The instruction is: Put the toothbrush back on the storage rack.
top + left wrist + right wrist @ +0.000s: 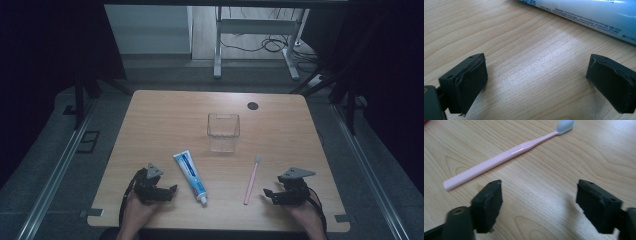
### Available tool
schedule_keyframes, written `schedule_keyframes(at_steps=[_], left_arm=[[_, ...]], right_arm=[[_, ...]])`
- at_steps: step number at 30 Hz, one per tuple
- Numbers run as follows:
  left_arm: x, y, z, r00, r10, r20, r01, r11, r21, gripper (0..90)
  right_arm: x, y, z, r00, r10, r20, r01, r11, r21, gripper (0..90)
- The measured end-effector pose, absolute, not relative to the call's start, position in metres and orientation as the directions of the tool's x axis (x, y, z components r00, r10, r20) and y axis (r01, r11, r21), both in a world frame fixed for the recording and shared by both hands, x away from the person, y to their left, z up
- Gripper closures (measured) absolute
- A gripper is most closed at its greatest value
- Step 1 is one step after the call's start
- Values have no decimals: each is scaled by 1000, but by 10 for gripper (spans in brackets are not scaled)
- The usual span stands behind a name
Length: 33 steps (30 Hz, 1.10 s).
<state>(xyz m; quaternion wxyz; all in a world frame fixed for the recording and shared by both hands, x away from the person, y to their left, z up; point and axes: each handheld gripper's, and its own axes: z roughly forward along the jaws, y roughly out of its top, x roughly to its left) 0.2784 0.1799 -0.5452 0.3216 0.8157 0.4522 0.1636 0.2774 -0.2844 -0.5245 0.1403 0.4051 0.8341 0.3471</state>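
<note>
A white and blue toothpaste tube lies on the wooden table, cap toward the front edge. Just left of it my left gripper rests open on the table; its own view has the tube running across the top beyond the empty jaws. A pink toothbrush with a pale head lies right of the middle. My right gripper is open beside its handle end; the toothbrush lies just beyond the gripper. A clear square cup stands upright at the table's centre.
A black round hole cover sits near the table's far edge. Beyond the table stand a white desk frame and cables on the floor. Dark curtains hang on both sides.
</note>
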Motion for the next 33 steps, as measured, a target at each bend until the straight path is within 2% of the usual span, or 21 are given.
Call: schedule_keyframes(at_steps=[1, 2, 6, 11, 15, 16, 21, 26, 33], left_arm=[[278, 180, -545, 537, 843, -24, 633, -384, 673, 36], [278, 180, -545, 537, 843, -24, 633, -384, 673, 36], [278, 180, -545, 537, 843, -24, 633, -384, 673, 36], [278, 180, -545, 537, 843, -24, 633, -384, 673, 36], [278, 180, -545, 537, 843, -24, 632, -384, 673, 36], [278, 180, -545, 537, 843, -24, 632, -384, 673, 36], [278, 180, -545, 538, 843, -24, 632, -384, 673, 36], [278, 180, -545, 537, 843, -23, 632, -384, 673, 38], [278, 180, -545, 537, 843, -23, 632, -385, 673, 38]], right_arm=[[278, -283, -523, -639, 767, 58, 577, 428, 695, 324], [278, -283, -523, -639, 767, 58, 577, 428, 695, 324], [278, -279, -518, -670, 740, 61, 554, 443, 705, 434], [279, -266, -514, -713, 698, 69, 527, 468, 709, 614], [281, -261, -512, -719, 692, 65, 526, 481, 702, 718], [281, -261, -512, -719, 692, 65, 526, 481, 702, 718], [284, -256, -511, -739, 664, 113, 529, 469, 707, 839], [287, -244, -513, -769, 623, 141, 516, 477, 711, 887], [288, -231, -513, -782, 608, 134, 503, 489, 713, 890]])
